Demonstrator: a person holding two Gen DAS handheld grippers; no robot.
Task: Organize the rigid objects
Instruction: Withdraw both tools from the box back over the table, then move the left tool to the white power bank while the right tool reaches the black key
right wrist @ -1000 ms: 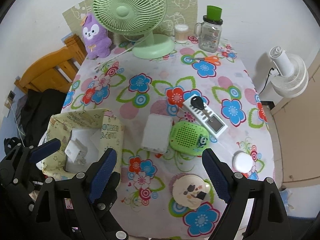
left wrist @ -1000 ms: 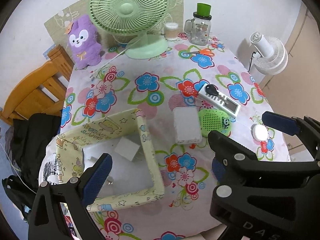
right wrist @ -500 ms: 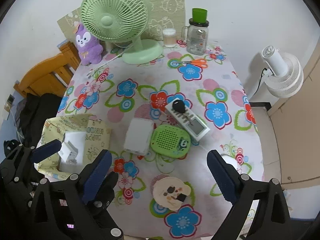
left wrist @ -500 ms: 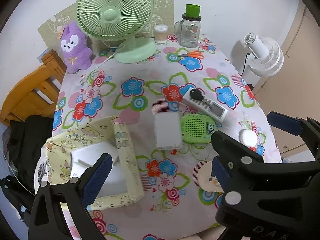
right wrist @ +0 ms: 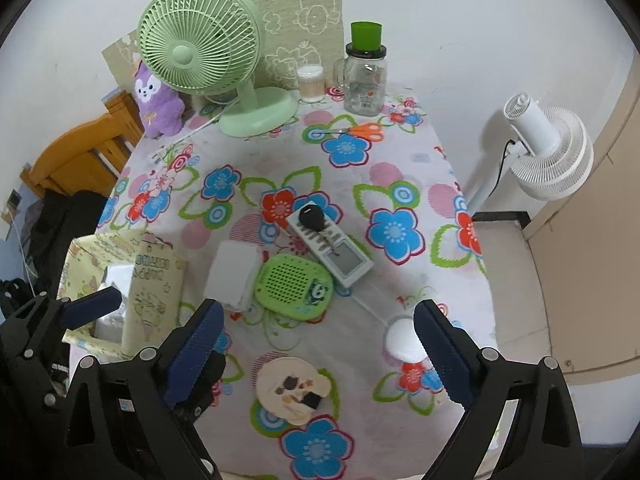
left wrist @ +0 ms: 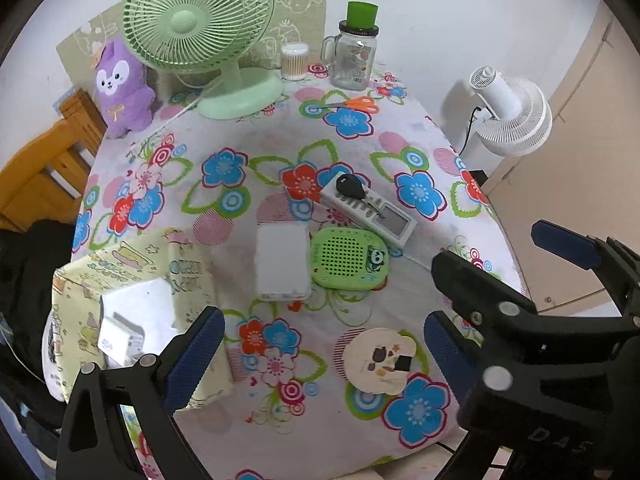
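A yellow patterned storage box [left wrist: 132,280] stands at the table's near left and holds a white charger [left wrist: 120,340]; it also shows in the right wrist view [right wrist: 156,284]. On the floral cloth lie a white box [left wrist: 282,262], a green speaker [left wrist: 348,258], a white remote [left wrist: 372,210] with a black key [left wrist: 350,187] on it, and a round beige item [left wrist: 378,360]. A white puck [right wrist: 402,338] lies near the right edge. My left gripper [left wrist: 320,344] is open and empty above the near edge. My right gripper [right wrist: 318,340] is open and empty.
A green desk fan [left wrist: 200,32], a purple plush [left wrist: 122,88], a cotton-swab jar [left wrist: 294,62], a glass mug jar [left wrist: 354,56] and orange scissors [left wrist: 352,104] stand at the back. A white floor fan [left wrist: 512,112] is off the right edge; a wooden chair [left wrist: 44,160] at left.
Both grippers have pulled back and up from the table, so more of it shows. The round beige item came into the left wrist view. Both stay open and empty.
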